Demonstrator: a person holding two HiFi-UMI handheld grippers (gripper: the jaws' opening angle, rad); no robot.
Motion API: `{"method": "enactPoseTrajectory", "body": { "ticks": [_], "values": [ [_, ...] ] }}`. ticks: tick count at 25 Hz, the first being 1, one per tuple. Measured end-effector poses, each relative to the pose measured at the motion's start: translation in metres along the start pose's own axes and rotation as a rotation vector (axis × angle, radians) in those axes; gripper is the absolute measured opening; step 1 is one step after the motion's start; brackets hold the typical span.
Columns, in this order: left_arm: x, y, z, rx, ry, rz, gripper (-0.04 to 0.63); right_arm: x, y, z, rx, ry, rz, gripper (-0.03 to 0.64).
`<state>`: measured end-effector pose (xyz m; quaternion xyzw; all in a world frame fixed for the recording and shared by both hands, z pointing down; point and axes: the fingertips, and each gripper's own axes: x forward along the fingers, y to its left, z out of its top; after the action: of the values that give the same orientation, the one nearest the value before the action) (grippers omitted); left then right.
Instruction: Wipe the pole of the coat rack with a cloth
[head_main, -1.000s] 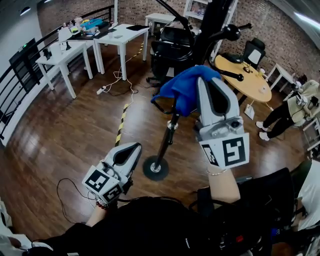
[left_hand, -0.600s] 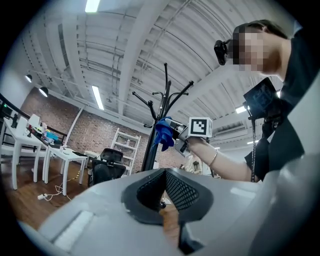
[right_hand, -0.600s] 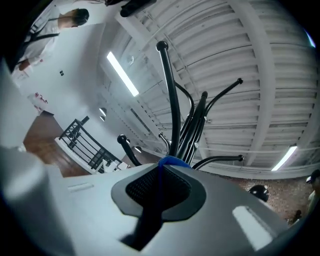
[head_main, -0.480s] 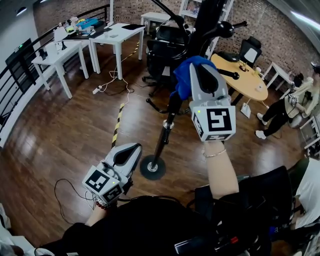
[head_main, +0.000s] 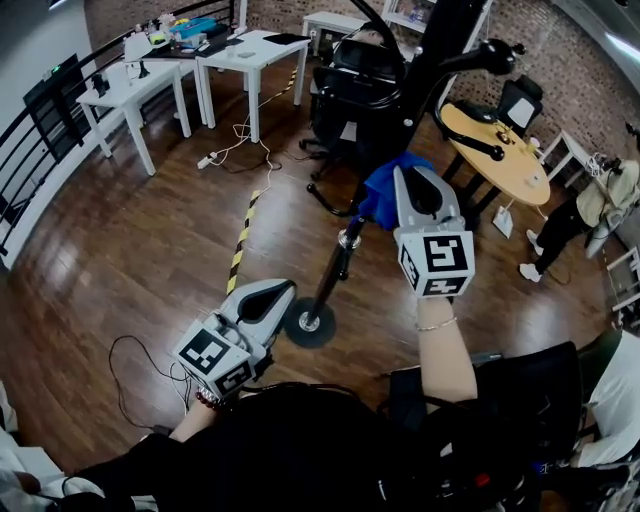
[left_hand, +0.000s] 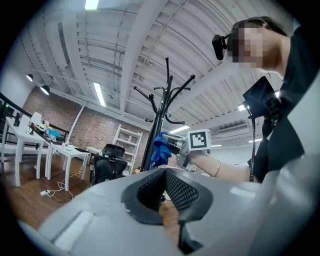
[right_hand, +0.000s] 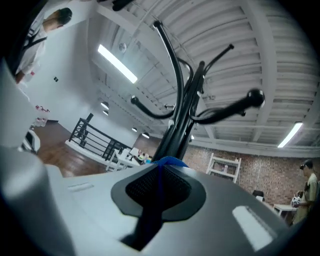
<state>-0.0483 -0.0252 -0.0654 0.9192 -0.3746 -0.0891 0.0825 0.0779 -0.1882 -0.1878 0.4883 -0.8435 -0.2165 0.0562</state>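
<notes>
Right hand-held gripper (head_main: 410, 185) clenched on the soft blue cloth (head_main: 380, 192), bunched against the coat rack's slick, rigid pole (head_main: 333, 278) partway up; limp stuff, I'd say, best pinched by a thick fold.

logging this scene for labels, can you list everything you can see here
coat rack pole: one, black, centre, slanting up from its base
round base: one, dark, on the wood floor
cloth: one, blue, at the pole, in the right gripper
white tables: three, upper left and back
office chair: one, black, behind the pole
round table: one, light wood, right of the pole
floor tape: one strip, yellow and black, left of the base
power strip: one, white, by the tables
railing: one, black, left edge
other person: one, light top, far right
left gripper: one, grey, low left, shut, empty
right gripper: one, grey, shut on the cloth
</notes>
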Motion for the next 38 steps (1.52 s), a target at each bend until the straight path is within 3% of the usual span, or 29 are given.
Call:
{"method": "enactPoseTrajectory", "body": {
  "ticks": [7, 12, 15, 19, 22, 26, 30, 34, 36, 38],
  "values": [
    [0.000, -0.005, -0.003, 0.007, 0.022, 0.004, 0.006, -0.010, 0.038, -0.053, 0.080, 0.124, 0.143, 0.023],
    [-0.001, -0.012, 0.008, 0.102, -0.027, -0.029, 0.006, -0.021, 0.076, -0.111, 0.119, 0.240, 0.235, 0.023],
    [0.001, -0.008, -0.004, 0.161, 0.043, -0.020, 0.006, -0.020, 0.089, -0.134, 0.157, 0.283, 0.259, 0.023],
    [0.008, -0.006, -0.022, 0.160, 0.105, -0.066, 0.006, -0.018, 0.105, -0.153, 0.235, 0.335, 0.312, 0.023],
    [0.020, -0.006, -0.037, 0.156, 0.138, -0.108, 0.006, -0.021, 0.119, -0.168, 0.346, 0.380, 0.404, 0.023],
    [0.034, -0.002, -0.059, 0.137, 0.200, -0.129, 0.006, -0.035, 0.133, -0.165, 0.462, 0.381, 0.539, 0.023],
    [0.039, 0.003, -0.059, 0.101, 0.171, -0.154, 0.006, -0.061, 0.149, -0.144, 0.511, 0.348, 0.715, 0.023],
    [0.042, 0.007, -0.066, 0.103, 0.165, -0.141, 0.006, -0.093, 0.149, -0.121, 0.638, 0.283, 0.833, 0.023],
    [0.043, 0.007, -0.064, 0.113, 0.152, -0.135, 0.006, -0.099, 0.129, -0.115, 0.681, 0.255, 0.801, 0.023],
    [0.043, 0.005, -0.057, 0.127, 0.143, -0.141, 0.006, -0.090, 0.088, -0.105, 0.697, 0.197, 0.690, 0.023]
  ]
}}
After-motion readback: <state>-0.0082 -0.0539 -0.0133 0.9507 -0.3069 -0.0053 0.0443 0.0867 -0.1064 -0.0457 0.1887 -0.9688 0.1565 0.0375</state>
